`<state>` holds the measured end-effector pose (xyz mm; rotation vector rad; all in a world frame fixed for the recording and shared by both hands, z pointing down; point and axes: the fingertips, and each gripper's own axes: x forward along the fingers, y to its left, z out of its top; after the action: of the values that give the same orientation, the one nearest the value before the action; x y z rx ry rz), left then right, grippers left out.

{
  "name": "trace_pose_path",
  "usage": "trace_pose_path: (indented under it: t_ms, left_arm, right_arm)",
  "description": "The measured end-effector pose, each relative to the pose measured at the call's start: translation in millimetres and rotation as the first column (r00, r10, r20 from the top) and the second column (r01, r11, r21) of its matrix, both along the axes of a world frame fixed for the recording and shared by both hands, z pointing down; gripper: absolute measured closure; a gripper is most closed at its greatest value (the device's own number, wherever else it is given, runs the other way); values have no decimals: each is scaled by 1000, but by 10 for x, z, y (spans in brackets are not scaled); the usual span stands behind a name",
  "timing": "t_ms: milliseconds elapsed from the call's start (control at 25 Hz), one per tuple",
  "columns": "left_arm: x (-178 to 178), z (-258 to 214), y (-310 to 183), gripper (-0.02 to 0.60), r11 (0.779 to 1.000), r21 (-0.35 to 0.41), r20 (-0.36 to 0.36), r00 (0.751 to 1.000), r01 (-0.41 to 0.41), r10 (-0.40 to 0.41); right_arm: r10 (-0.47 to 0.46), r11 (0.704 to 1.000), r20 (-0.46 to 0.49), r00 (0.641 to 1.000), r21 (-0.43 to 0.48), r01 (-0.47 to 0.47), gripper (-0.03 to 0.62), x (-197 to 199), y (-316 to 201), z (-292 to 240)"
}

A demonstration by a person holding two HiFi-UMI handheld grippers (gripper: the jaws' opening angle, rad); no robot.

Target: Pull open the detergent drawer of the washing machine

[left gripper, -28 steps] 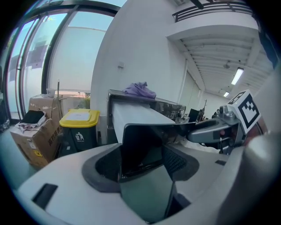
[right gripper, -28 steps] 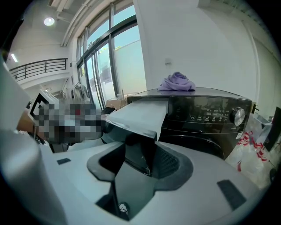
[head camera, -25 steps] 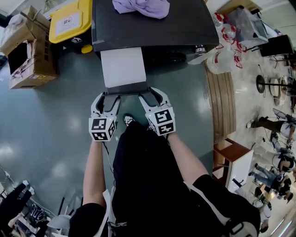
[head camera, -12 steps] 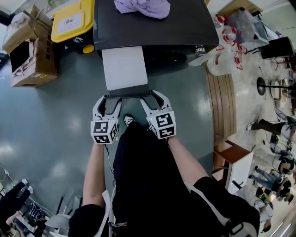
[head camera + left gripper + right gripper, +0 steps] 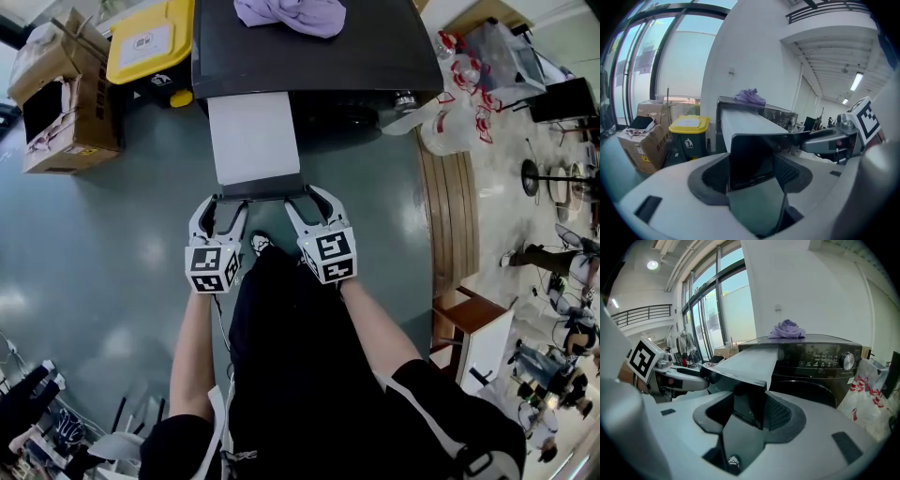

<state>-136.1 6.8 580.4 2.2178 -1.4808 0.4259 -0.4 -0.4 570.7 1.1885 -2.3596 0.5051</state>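
At the near end of the detergent drawer (image 5: 253,141), left tongs (image 5: 220,200) and right tongs (image 5: 309,197) stay clamped on its front. It has crept slightly farther from the washing machine (image 5: 319,56), so the pull looks nearly finished.

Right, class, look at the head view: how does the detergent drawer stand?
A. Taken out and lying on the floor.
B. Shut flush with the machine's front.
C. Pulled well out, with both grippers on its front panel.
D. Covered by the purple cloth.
C: the detergent drawer juts far out of the washing machine, and the left gripper and right gripper are each closed on an end of its dark front panel.
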Motion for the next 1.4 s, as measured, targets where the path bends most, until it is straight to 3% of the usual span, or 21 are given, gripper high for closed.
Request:
trace_pose_path:
  t_ms: [1400]
  left_arm:
    - [30, 4, 263, 308, 999, -19, 25, 999, 42, -41]
  right_arm:
    - [0, 1000, 24, 1000, -9, 0, 393, 47, 252, 17]
